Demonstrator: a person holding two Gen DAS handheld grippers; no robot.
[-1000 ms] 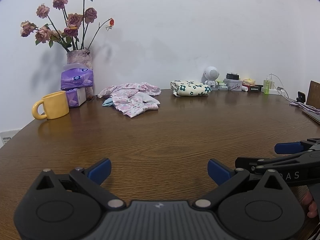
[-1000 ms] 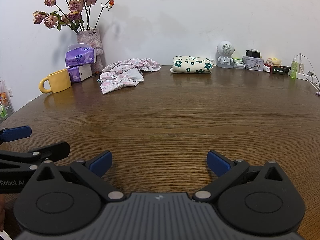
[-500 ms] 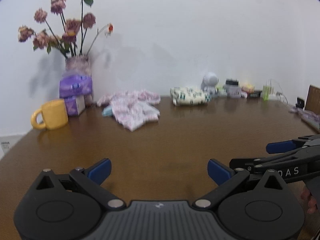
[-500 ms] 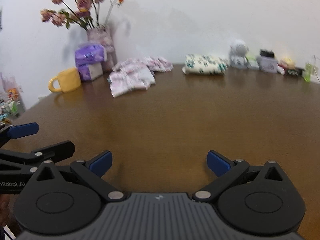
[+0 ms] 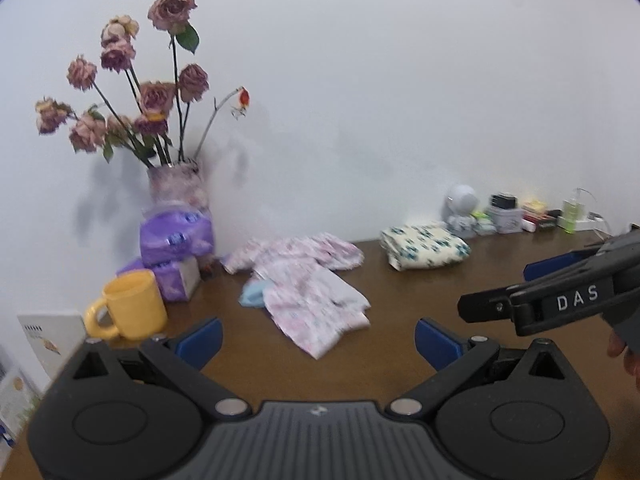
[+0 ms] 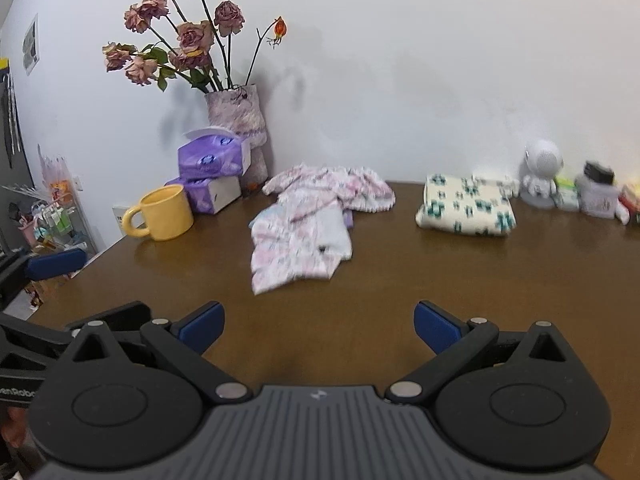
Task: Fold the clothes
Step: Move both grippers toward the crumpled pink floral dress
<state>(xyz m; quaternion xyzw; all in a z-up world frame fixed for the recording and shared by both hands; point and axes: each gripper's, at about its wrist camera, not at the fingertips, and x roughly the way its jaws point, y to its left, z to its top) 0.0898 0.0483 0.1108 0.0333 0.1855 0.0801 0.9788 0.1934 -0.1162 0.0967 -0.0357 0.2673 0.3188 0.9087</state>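
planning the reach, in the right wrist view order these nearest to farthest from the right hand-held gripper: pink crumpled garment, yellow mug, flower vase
1. Pink crumpled garment, straight ahead of the right hand-held gripper, mid-table.
2. Yellow mug, ahead to the left, near the table edge.
3. Flower vase, far left, back against the wall.

Pink-flowered white clothes [image 6: 304, 224] lie on the dark brown surface [image 6: 440, 280]; a cream bundle [image 6: 466, 205] with teal flowers, a yellow mug [image 6: 164, 213], purple tissue packs [image 6: 212, 160].
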